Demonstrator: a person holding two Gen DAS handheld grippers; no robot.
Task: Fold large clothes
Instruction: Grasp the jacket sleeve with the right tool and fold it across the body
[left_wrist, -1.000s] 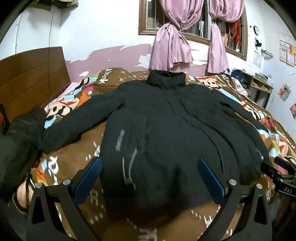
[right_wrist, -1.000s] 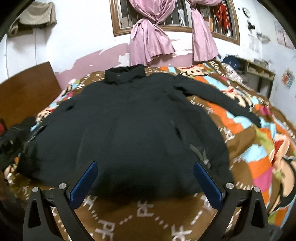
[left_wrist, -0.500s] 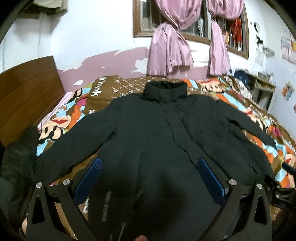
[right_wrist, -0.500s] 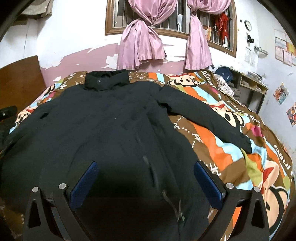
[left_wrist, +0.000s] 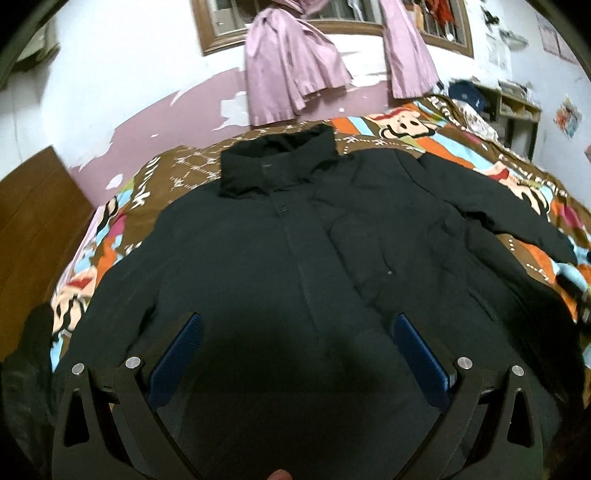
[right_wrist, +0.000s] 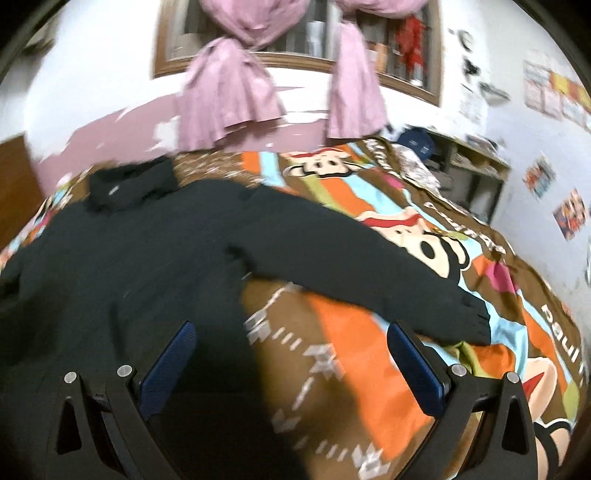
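- Left wrist view: big black padded jacket lies flat, front up, on a bed with a brown cartoon-print bedspread; pink knotted curtains behind. Left gripper fingers spread, empty, closer over the chest than before.
- Right wrist view: right gripper fingers spread, empty, now swung toward the outstretched sleeve.

The black jacket is thick, soft cloth with a dull, matt look. Under it, the bright cartoon blanket is soft cloth too. The pink curtains are thin cloth with a small shine. The headboard is smooth brown wood. The gripper fingers look like matt black plastic with bumpy blue pads and shiny metal screws, though the picture is blurry.
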